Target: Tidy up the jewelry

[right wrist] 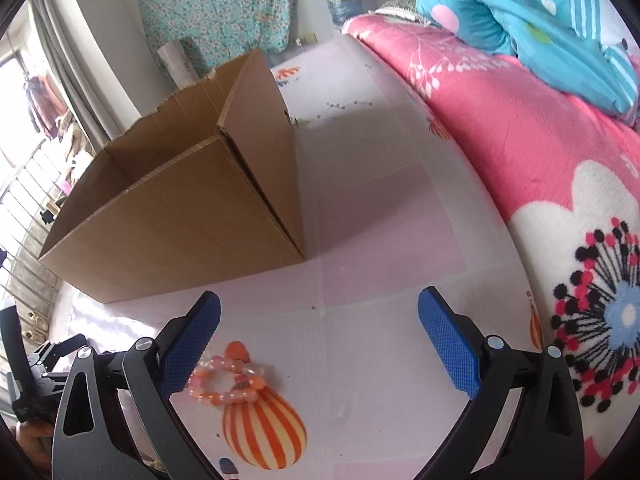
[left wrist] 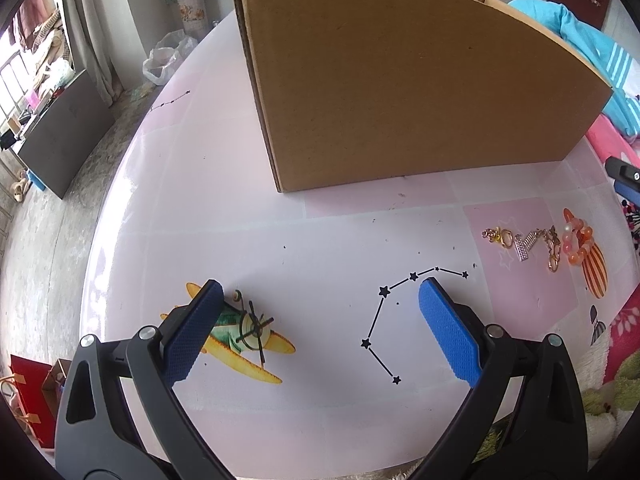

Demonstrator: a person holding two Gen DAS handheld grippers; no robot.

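A small heap of jewelry lies on the pink-and-white table cover: gold rings [left wrist: 502,237], a silver rhinestone piece [left wrist: 525,247], a gold chain [left wrist: 553,249] and an orange bead bracelet [left wrist: 578,242]. My left gripper [left wrist: 320,322] is open, low over the cover, well left of the heap. In the right wrist view the orange bead bracelet [right wrist: 228,380] lies just beside the left finger of my open right gripper [right wrist: 319,336]. Nothing is held. An open cardboard box [left wrist: 404,80] stands behind; its inside [right wrist: 120,172] looks bare.
The cover carries printed pictures: a plane [left wrist: 240,336], star lines [left wrist: 384,320], a striped balloon [right wrist: 262,430]. A pink floral blanket [right wrist: 540,168] and a blue quilt [right wrist: 532,20] border the right side. The table edge drops to the floor [left wrist: 52,240] at left.
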